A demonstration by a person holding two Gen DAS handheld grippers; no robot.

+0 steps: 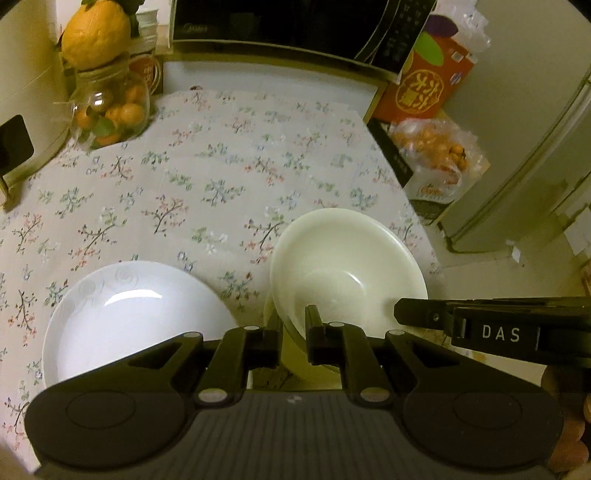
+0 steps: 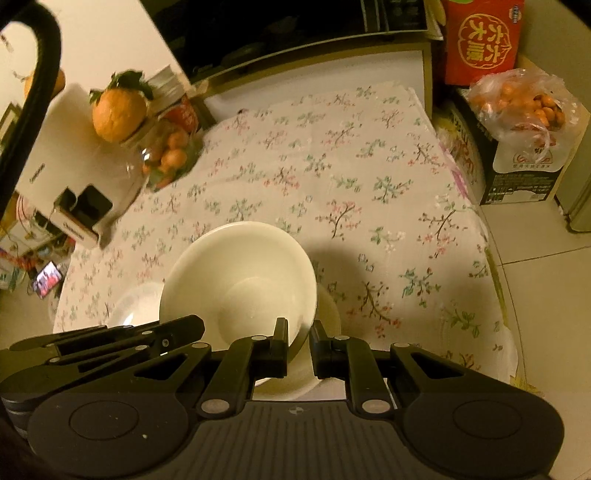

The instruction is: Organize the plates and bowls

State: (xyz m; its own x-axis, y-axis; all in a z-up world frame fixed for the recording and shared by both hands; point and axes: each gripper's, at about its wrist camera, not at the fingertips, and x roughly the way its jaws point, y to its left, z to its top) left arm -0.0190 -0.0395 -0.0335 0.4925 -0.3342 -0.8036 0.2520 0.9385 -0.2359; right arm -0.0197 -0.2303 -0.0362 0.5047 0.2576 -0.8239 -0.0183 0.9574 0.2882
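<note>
A cream bowl (image 1: 347, 273) hangs tilted over the near edge of the flowered table. My left gripper (image 1: 293, 325) is shut on its near rim, one finger inside and one outside. My right gripper (image 2: 297, 332) is shut on the same bowl (image 2: 240, 284) at another part of the rim, and it shows as a black arm (image 1: 480, 328) at the right of the left wrist view. A second cream dish (image 2: 327, 314) sits just beneath the held bowl, mostly hidden. To the left lies a white plate (image 1: 129, 314) with a faint grey pattern.
The flowered tablecloth (image 1: 221, 166) covers the table. A glass jar of oranges (image 1: 110, 110) stands at the back left beside a white appliance (image 2: 74, 166). A microwave (image 1: 295, 26) is at the back. A red box (image 2: 484, 40) and a bag of oranges (image 2: 528, 107) stand right of the table.
</note>
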